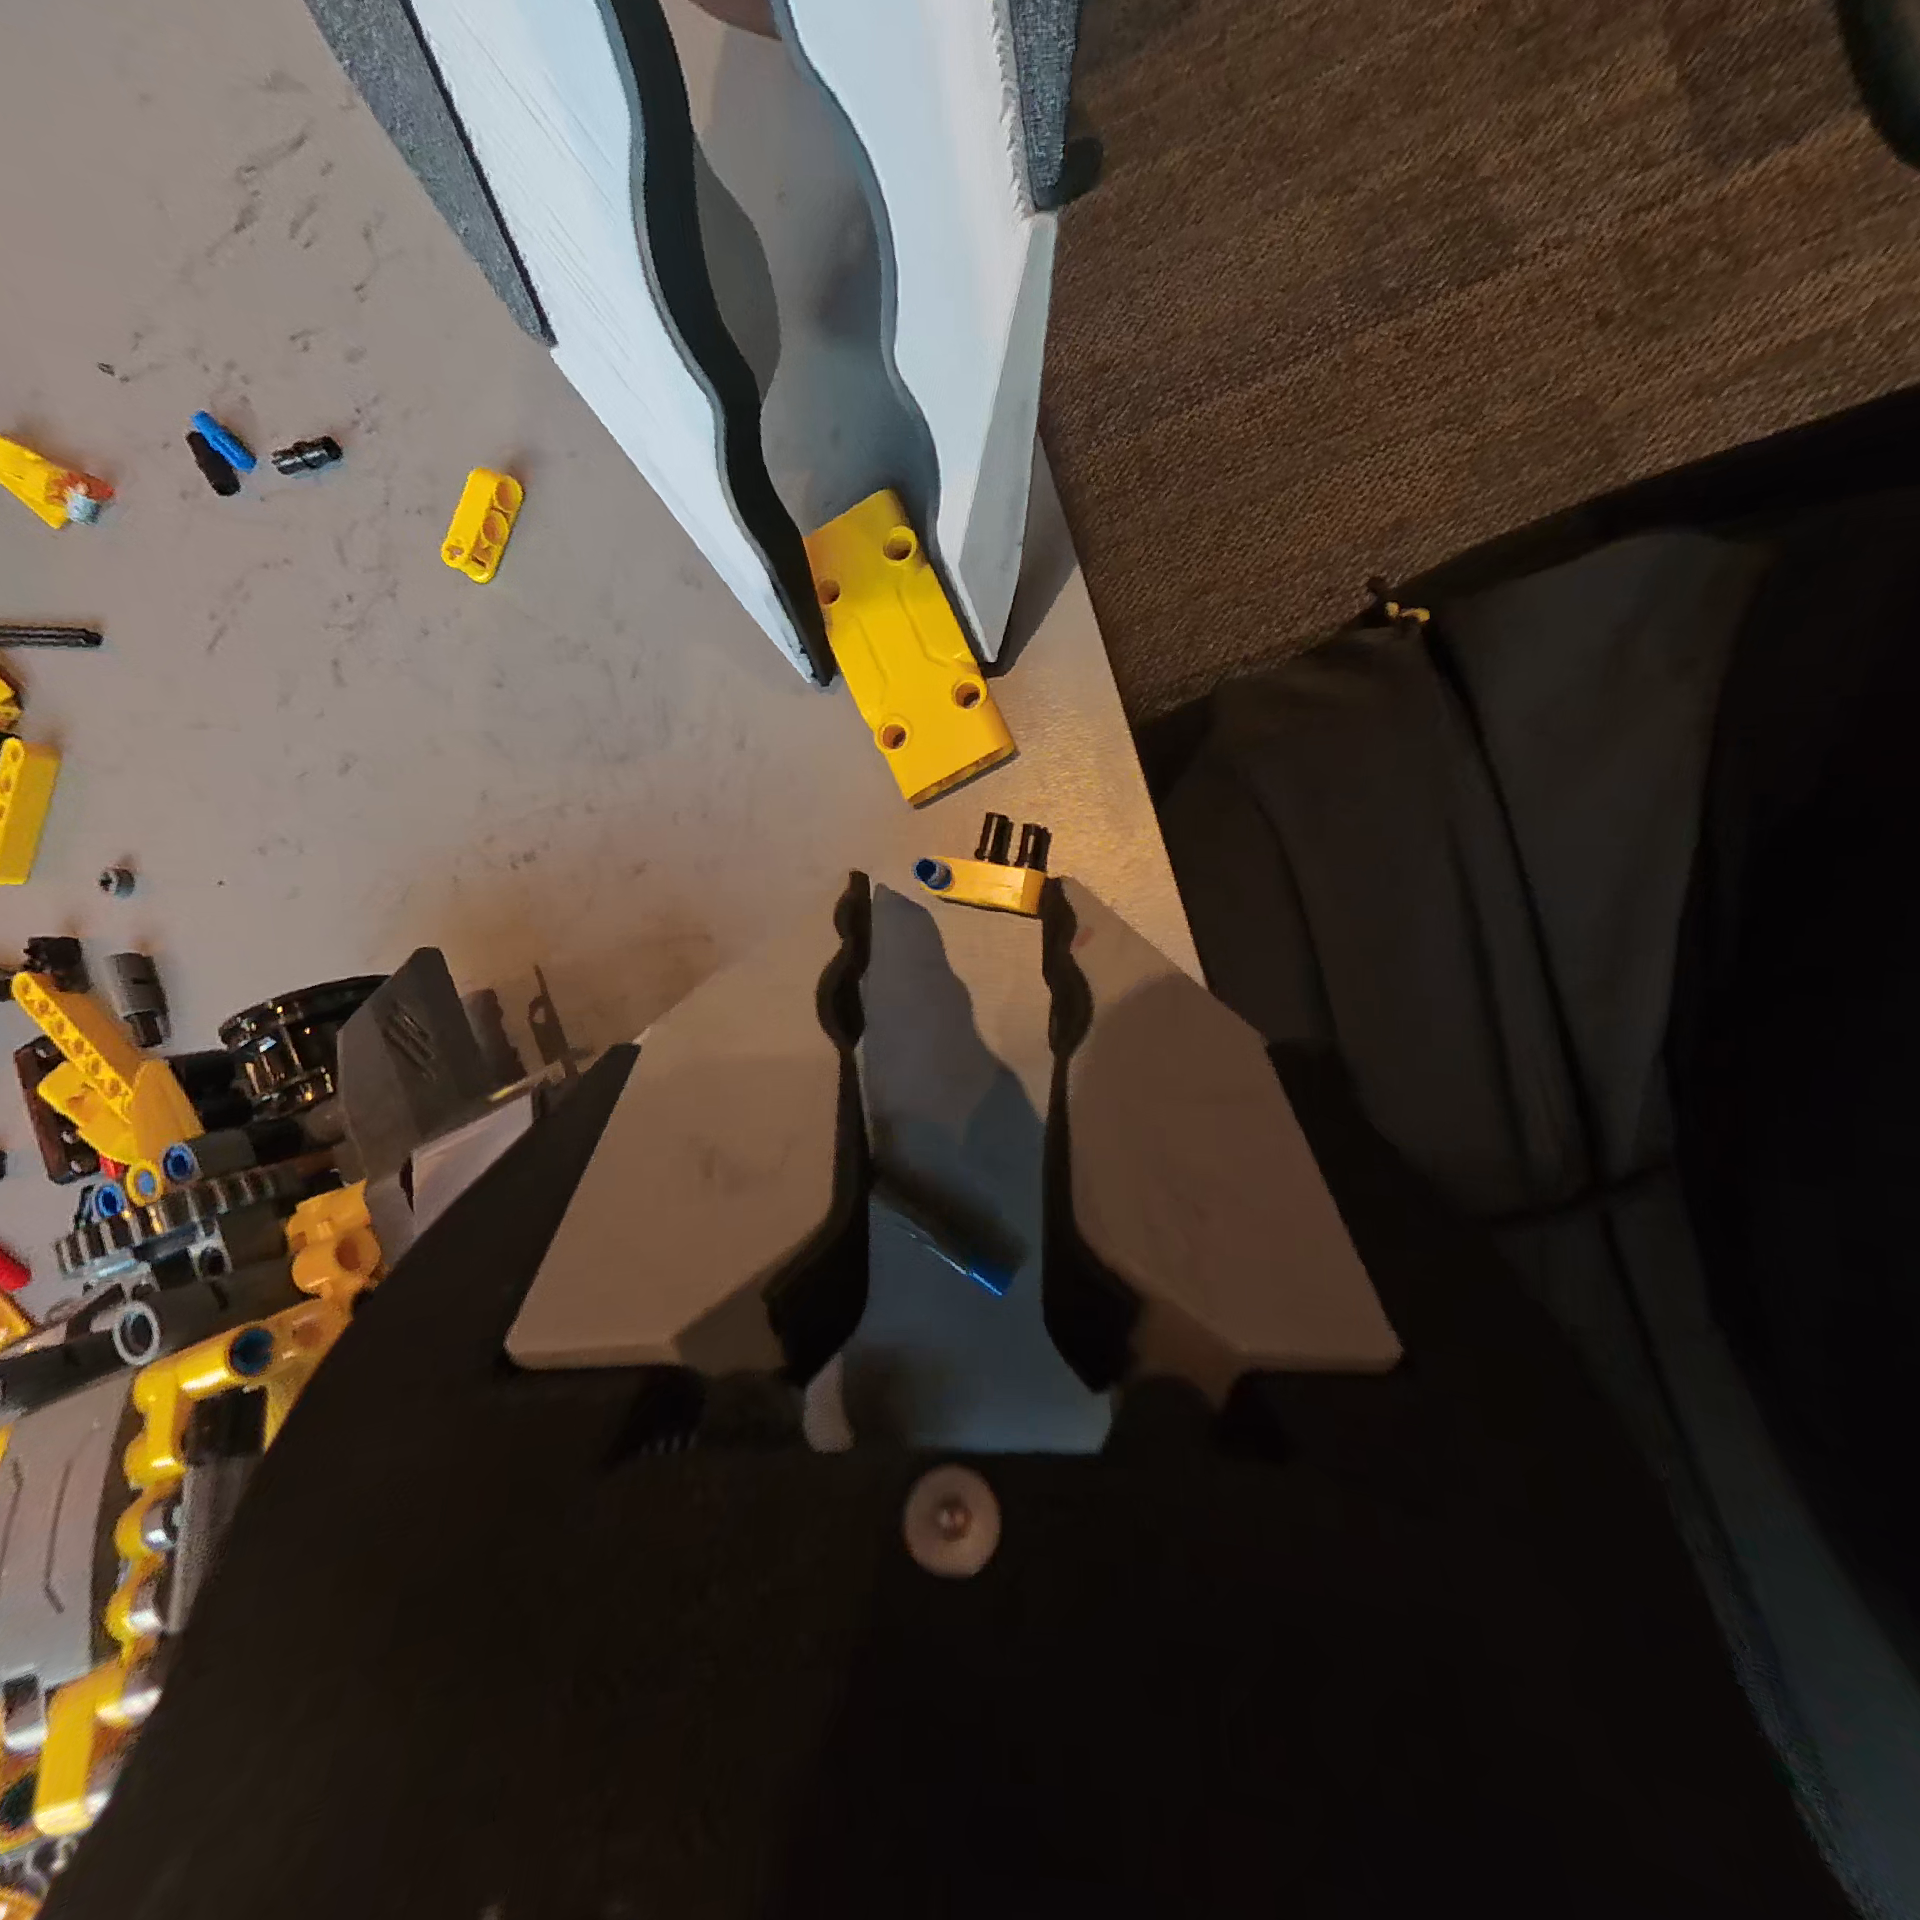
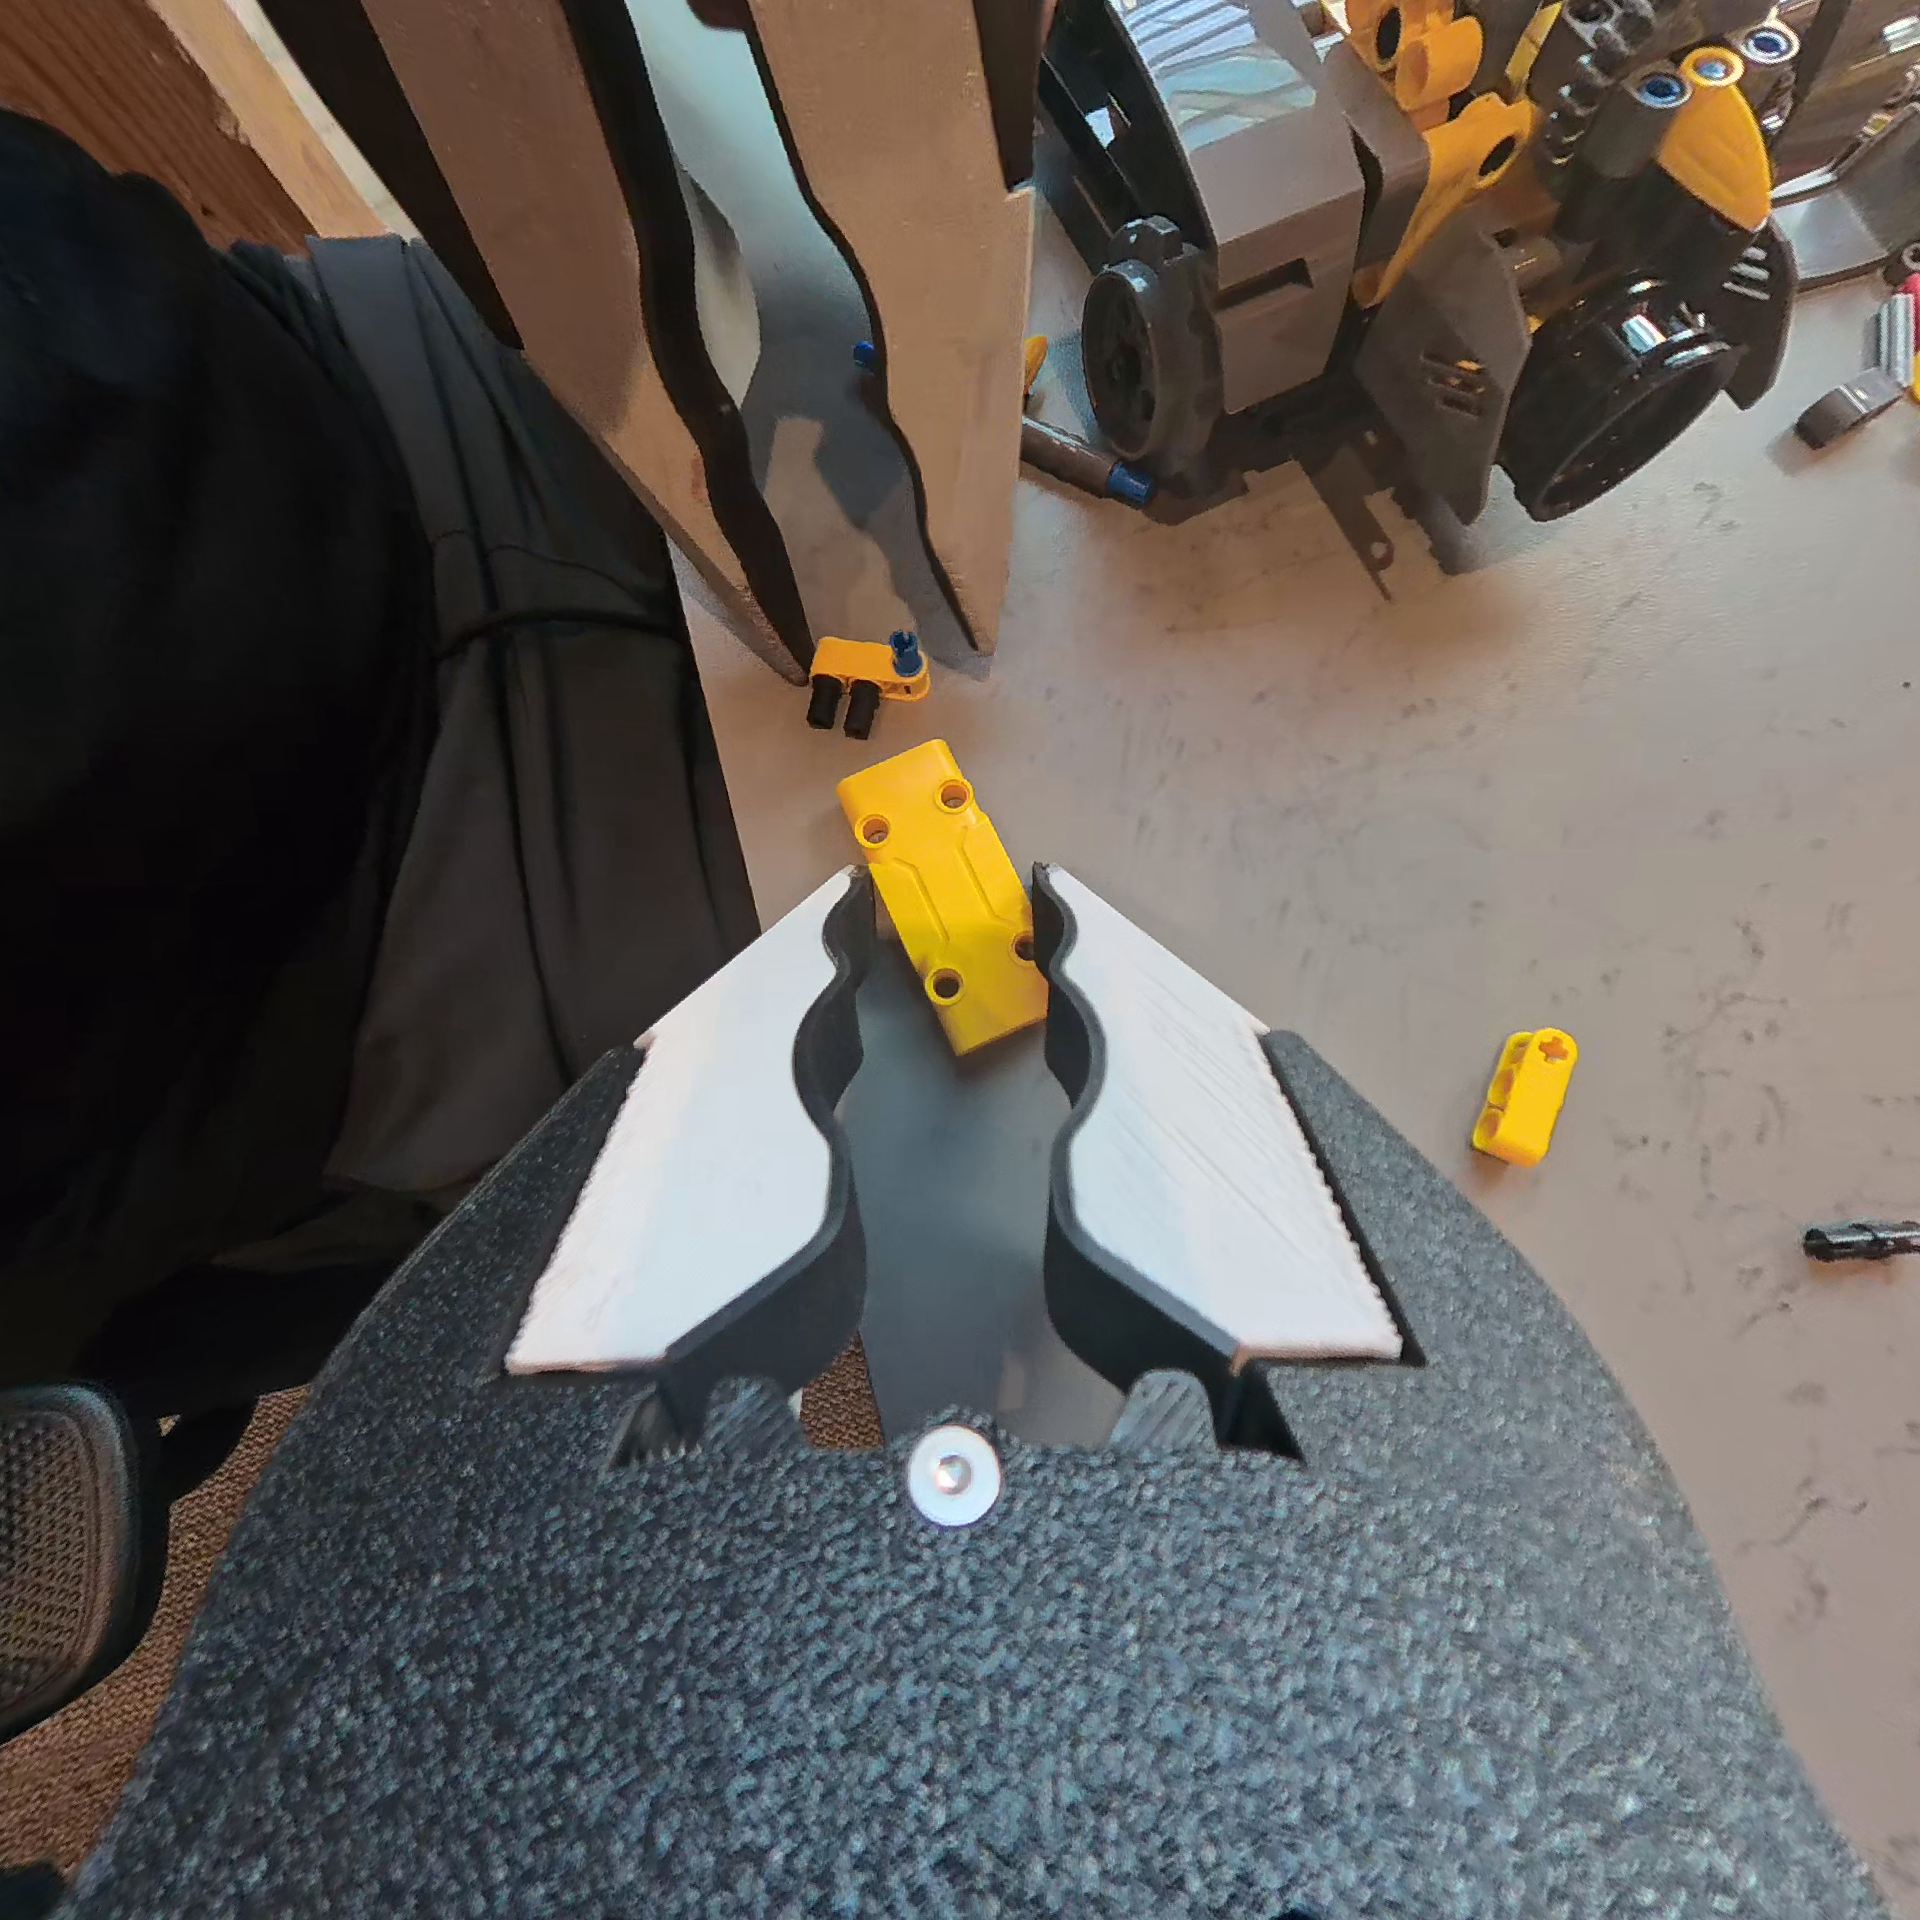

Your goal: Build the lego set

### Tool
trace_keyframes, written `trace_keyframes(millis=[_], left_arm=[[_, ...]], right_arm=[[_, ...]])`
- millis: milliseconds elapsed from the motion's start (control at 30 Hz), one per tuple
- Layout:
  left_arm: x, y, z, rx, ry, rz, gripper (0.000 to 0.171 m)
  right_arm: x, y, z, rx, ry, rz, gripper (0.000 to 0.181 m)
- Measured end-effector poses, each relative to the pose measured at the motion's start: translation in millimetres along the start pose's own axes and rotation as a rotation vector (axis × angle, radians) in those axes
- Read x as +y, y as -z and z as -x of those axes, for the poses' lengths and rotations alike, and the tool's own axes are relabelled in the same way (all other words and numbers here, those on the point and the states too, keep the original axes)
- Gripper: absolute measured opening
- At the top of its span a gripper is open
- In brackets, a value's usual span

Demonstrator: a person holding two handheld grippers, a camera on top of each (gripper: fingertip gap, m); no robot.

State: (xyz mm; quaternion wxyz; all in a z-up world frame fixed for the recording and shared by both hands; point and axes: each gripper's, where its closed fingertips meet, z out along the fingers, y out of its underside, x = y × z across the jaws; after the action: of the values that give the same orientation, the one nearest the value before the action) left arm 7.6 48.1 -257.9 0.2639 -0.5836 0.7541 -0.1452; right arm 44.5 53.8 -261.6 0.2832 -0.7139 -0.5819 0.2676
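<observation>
Straddling the yellow panel [image 2: 951, 914] with jaws apart, right claw [image 2: 948, 883] low over the grey table [image 2: 1403, 831]. Just beyond, small yellow connector with black pins [image 2: 868, 675], left claw [image 1: 954, 894] also spread, one tip touching it. Farther off, a half-built yellow-grey model [image 2: 1455, 260].

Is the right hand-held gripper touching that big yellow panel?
Cannot tell: in the right wrist view the yellow panel lies between the right hand-held gripper fingertips, any gap hidden.
</observation>
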Motion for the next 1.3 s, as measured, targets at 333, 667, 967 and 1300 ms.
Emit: trace_keyframes(millis=[333, 667, 967, 1300], left_arm=[[-0.7, -2.3, -5.7, 0.138, -0.033, 0.044, 0.021], [-4.7, -5.5, -3.4, -0.004, 0.263, -0.056, 0.021], [-4.8, -6.1, 0.2, -0.079, 0.409, -0.091, 0.021], [-5.8, -7.9, 4.5, -0.111, 0.410, -0.141, 0.021]], right_arm=[[-0.8, -0.6, 2.1, -0.007, 0.000, -0.002, 0.030], [-1.9, -1.6, 2.4, 0.010, -0.011, -0.008, 0.029], [-2.1, -1.6, 1.8, 0.042, -0.018, -0.019, 0.028], [-4.5, -3.1, 3.4, 0.034, -0.054, -0.063, 0.025]])
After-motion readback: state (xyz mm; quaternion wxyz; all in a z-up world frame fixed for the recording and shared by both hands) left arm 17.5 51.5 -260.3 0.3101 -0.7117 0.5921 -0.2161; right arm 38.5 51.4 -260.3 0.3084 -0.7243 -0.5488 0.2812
